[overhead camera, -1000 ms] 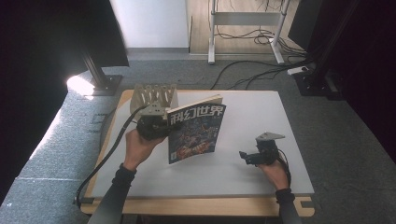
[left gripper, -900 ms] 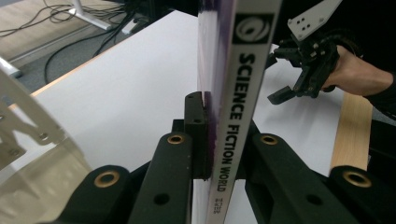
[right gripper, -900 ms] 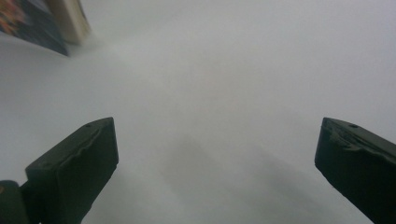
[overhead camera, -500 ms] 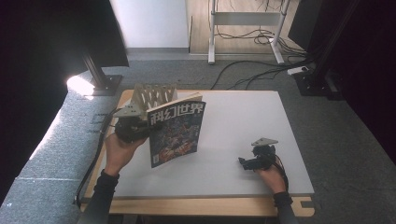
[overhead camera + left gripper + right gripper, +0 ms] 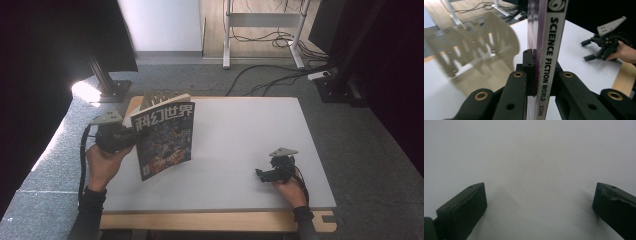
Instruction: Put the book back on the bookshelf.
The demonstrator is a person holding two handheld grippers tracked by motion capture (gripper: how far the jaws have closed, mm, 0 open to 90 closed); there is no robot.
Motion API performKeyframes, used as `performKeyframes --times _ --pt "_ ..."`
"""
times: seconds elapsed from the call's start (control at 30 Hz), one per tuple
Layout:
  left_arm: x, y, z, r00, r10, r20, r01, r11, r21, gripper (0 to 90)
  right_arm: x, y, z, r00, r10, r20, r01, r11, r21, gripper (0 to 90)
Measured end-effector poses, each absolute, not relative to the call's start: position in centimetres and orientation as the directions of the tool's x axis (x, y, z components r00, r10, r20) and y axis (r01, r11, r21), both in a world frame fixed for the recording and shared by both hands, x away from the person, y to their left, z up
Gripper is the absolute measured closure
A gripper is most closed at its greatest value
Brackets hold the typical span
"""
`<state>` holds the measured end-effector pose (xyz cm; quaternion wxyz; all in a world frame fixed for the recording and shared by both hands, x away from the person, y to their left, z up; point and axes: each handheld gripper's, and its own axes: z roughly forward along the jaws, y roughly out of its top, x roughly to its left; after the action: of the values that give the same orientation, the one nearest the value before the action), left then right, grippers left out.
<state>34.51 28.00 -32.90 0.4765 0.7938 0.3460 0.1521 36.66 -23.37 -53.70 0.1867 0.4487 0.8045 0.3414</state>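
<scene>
My left gripper [image 5: 131, 138] was clamped on the magazine's [image 5: 165, 138] spine edge, holding it upright above the table's [image 5: 240, 130] left side, just in front of the wooden rack [image 5: 159, 96]. I judged the thin grip risky: the pages could sag or the magazine swing and clip a rack divider. My right gripper [image 5: 263, 174] rested wide open and empty on the table, too far off to steady anything

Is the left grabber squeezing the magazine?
Touching. In the left gripper view, the left gripper has both black jaws pressed flat against the magazine at its spine, with no gap.
</scene>
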Motion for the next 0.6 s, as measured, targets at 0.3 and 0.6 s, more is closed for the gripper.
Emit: performKeyframes --times 0.3,0.6 --pt "35.1 31.3 -32.7 0.635 0.767 -0.097 0.442 -0.257 0.859 82.8 36.7 -23.4 -53.7 -0.528 0.849 0.006 0.594 0.365 0.717 0.0" --pt "37.2 32.6 -33.1 0.541 0.836 -0.092 0.484 -0.219 0.848 82.8 36.7 -23.4 -53.7 -0.529 0.849 0.007 0.594 0.364 0.717 0.0"
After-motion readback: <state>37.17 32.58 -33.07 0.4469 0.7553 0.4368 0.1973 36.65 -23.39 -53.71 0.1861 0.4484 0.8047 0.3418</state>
